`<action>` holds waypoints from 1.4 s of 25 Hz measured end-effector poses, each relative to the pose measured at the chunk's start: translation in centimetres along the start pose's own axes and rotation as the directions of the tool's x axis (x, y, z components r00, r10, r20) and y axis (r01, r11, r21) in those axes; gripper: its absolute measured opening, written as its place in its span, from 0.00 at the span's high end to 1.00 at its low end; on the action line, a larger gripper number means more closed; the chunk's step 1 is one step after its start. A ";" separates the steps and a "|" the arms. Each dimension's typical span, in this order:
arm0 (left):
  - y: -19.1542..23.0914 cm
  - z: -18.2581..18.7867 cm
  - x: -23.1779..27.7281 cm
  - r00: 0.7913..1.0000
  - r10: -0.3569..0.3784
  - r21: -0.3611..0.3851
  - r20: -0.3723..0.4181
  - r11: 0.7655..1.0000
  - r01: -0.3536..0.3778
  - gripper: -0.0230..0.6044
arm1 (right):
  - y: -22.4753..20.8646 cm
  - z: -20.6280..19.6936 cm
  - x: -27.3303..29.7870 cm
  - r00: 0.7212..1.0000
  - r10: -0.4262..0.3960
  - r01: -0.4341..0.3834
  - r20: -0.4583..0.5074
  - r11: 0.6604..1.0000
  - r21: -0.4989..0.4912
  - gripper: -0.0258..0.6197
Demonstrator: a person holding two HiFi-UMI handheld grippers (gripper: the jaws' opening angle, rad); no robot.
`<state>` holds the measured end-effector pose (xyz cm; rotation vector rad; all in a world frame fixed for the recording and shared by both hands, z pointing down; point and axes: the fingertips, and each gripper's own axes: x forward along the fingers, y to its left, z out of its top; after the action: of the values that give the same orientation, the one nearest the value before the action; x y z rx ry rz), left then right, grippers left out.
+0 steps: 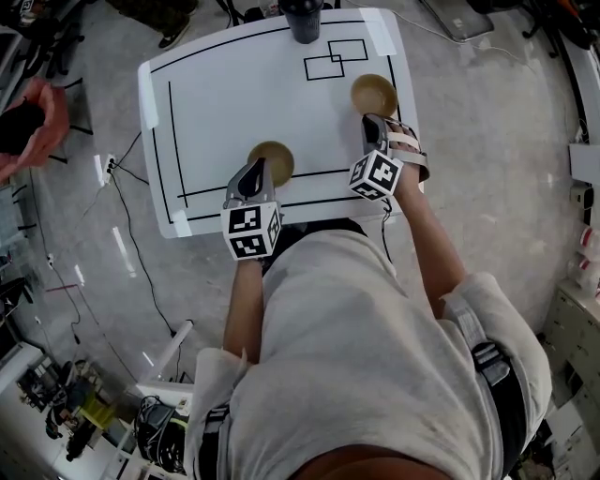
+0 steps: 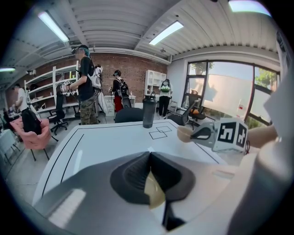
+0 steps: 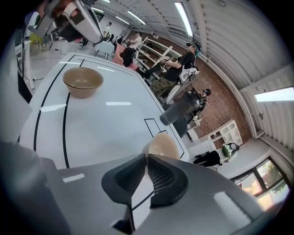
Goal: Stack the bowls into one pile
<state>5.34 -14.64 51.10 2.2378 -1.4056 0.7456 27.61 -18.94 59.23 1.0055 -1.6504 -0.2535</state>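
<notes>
Both tan bowls stand upright on the white table (image 1: 234, 94), mouths up. Being round, neither has a long axis or a facing side. The near bowl (image 1: 272, 161) sits on the front black tape line (image 1: 216, 187), left of centre. The far bowl (image 1: 373, 94) sits well apart from it toward the right edge, just right of two overlapping taped rectangles (image 1: 335, 58). A black tumbler (image 1: 302, 19) stands at the far edge.

We hold the left gripper (image 1: 255, 172) over the near bowl's near-left rim, pointing away from us. In the left gripper view its pads meet at the tips, and a sliver of tan bowl shows through the wedge-shaped gap behind them. The right gripper view shows bare table between this gripper and the bowl, so nothing is clamped. The right gripper (image 1: 373, 122) points at the far bowl from our side. Its tips are together but for a thin slit, with the bowl's rim just beyond them. We cannot tell if they touch it.
</notes>
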 end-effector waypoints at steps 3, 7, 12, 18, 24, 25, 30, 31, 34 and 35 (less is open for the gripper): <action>1.0 -0.2 -1.1 1.000 -0.002 -0.002 0.008 1.000 0.002 0.96 | 0.8 1.8 -1.3 0.999 0.010 -0.010 0.031 1.000 0.017 0.93; 2.1 -0.9 -2.3 1.000 -0.014 -0.002 0.012 1.000 0.014 0.96 | 2.3 4.2 -3.2 0.998 0.019 -0.020 0.052 1.000 0.006 0.92; 3.0 -1.5 -4.0 0.999 -0.032 0.001 0.027 0.999 0.032 0.96 | 4.2 6.6 -4.8 0.998 0.026 -0.025 0.058 0.999 -0.021 0.92; 4.9 -2.4 -6.2 0.998 -0.045 -0.010 0.041 0.999 0.045 0.96 | 6.4 8.8 -6.8 0.998 0.024 -0.022 0.051 0.999 -0.038 0.92; 6.4 -3.6 -7.3 0.996 -0.072 -0.014 0.047 0.997 0.072 0.96 | 8.5 11.0 -7.8 0.999 0.021 -0.019 0.044 0.999 -0.047 0.92; 6.7 -3.8 -7.5 0.996 -0.076 -0.015 0.048 0.997 0.077 0.96 | 8.8 11.4 -8.0 0.999 0.020 -0.018 0.044 0.999 -0.049 0.92; 7.5 -4.7 -8.5 0.994 -0.095 -0.025 0.056 0.995 0.097 0.96 | 10.5 12.7 -9.2 0.999 0.025 -0.024 0.043 0.999 -0.042 0.92; 7.7 -4.8 -8.8 0.993 -0.098 -0.027 0.060 0.995 0.100 0.96 | 10.8 13.0 -9.4 0.999 0.029 -0.027 0.042 0.999 -0.039 0.92; 8.0 -5.3 -9.5 0.992 -0.108 -0.031 0.067 0.993 0.110 0.96 | 11.9 13.8 -10.2 0.998 0.039 -0.037 0.043 0.999 -0.035 0.92; 8.2 -5.4 -9.7 0.991 -0.111 -0.032 0.068 0.993 0.113 0.96 | 12.2 14.1 -10.5 0.998 0.041 -0.039 0.045 0.999 -0.036 0.92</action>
<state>-6.73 -8.16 49.67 2.3111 -1.2997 0.6093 9.43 -8.56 54.76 0.9460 -1.7001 -0.2795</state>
